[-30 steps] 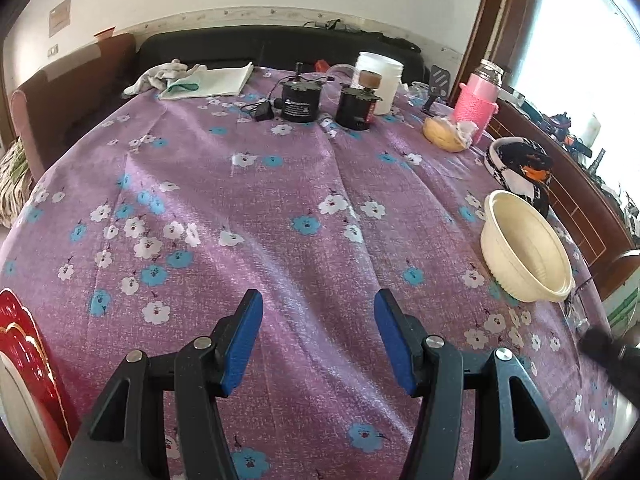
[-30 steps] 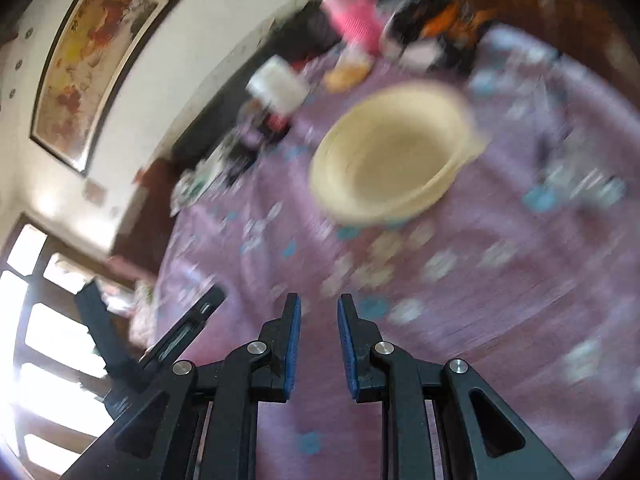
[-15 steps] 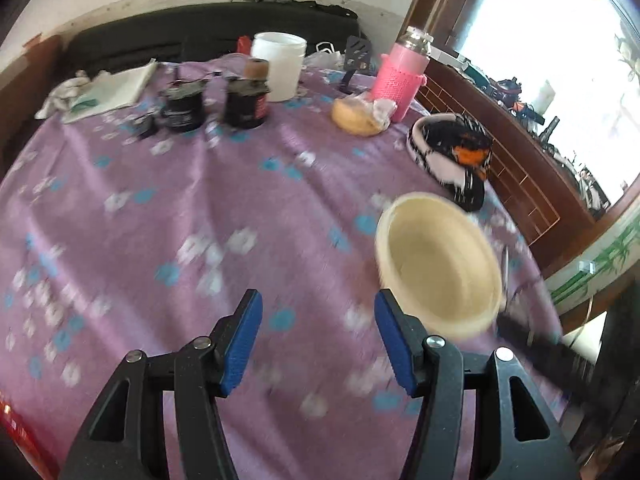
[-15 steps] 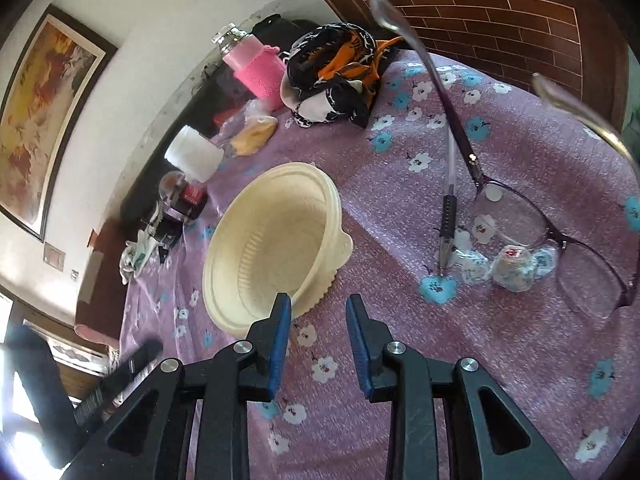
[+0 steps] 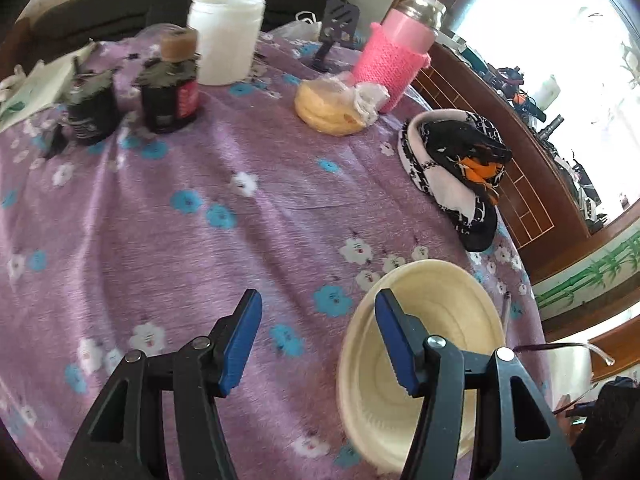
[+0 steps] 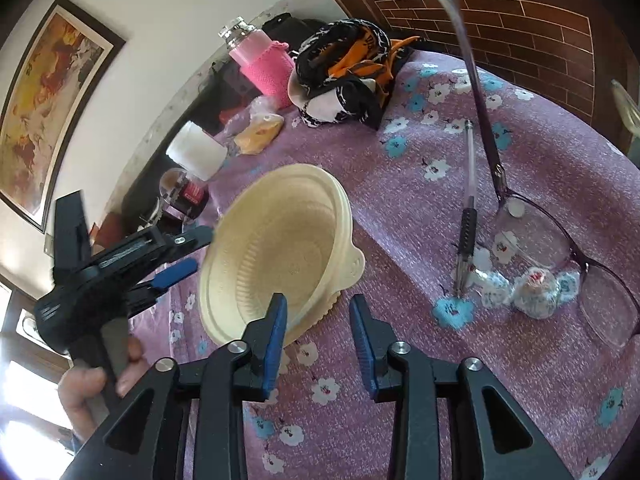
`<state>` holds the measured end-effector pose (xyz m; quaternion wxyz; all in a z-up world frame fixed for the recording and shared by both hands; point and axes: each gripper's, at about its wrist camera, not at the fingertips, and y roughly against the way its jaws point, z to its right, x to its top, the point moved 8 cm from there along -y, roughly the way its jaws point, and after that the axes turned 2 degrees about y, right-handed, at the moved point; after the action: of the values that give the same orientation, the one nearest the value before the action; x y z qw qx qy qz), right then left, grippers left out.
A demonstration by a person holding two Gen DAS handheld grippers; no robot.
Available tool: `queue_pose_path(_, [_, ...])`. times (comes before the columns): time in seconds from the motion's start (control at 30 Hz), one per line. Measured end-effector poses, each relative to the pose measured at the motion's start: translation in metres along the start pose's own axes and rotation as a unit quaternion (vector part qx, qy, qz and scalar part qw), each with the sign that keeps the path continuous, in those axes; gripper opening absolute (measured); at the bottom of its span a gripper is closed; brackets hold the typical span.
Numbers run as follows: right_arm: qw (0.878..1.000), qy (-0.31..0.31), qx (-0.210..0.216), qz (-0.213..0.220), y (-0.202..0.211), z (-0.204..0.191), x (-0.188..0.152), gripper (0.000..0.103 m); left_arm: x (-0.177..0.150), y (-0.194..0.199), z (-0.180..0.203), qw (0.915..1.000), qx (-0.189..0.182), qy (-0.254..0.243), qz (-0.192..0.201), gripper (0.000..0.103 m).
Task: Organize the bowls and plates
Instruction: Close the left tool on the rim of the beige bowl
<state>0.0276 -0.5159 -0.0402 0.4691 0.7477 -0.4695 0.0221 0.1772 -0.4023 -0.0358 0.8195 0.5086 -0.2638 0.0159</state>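
Counted one cream bowl (image 5: 440,320) on the desk (image 5: 200,240), the only one in view. Found no plate in either view. Counted two dark bottles (image 5: 170,92), standing side by side near the far edge. Noted one white jar (image 5: 226,36) just behind them. Saw one pink knitted-sleeve flask (image 5: 396,56), one bagged yellow bun (image 5: 328,108) and one black-and-orange cloth bundle (image 5: 460,160). Picked out one pen (image 6: 468,208), one pair of glasses (image 6: 560,248) and two wrapped sweets (image 6: 532,292) from the right wrist view. Counted two grippers: left gripper (image 5: 318,338) and right gripper (image 6: 318,332). Made out one framed picture (image 6: 48,92) on the wall.
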Motion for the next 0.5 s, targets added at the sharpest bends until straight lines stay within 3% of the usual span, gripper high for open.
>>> queue_pose_path(0.03, [1.0,0.002,-0.002,0.0,-0.001,0.0,0.001,0.036,0.0,-0.002,0.003,1.0,0.0,-0.005,-0.002,0.054])
queue_pose_path(0.13, [1.0,-0.001,0.004,-0.001,-0.005,0.002,0.002,0.036,-0.005,-0.003,0.015,0.9996,-0.019,-0.021,-0.001,0.023])
queue_pose_path(0.17, [1.0,0.002,0.003,0.0,-0.006,0.002,0.002,0.036,-0.008,-0.001,0.019,0.9994,-0.019,-0.027,-0.003,0.017])
queue_pose_path(0.23, [1.0,0.003,0.001,0.003,-0.008,0.002,0.003,0.034,-0.012,0.003,0.023,0.9989,-0.002,-0.046,0.006,0.016])
queue_pose_path(0.33, [1.0,0.008,0.003,0.004,-0.008,0.0,0.002,0.024,-0.02,0.009,0.023,0.9985,0.009,-0.053,0.007,0.014])
queue_pose_path(0.5, [1.0,0.019,0.009,0.009,0.005,-0.008,0.0,0.024,-0.036,0.037,0.015,0.9987,0.015,-0.046,0.018,0.014])
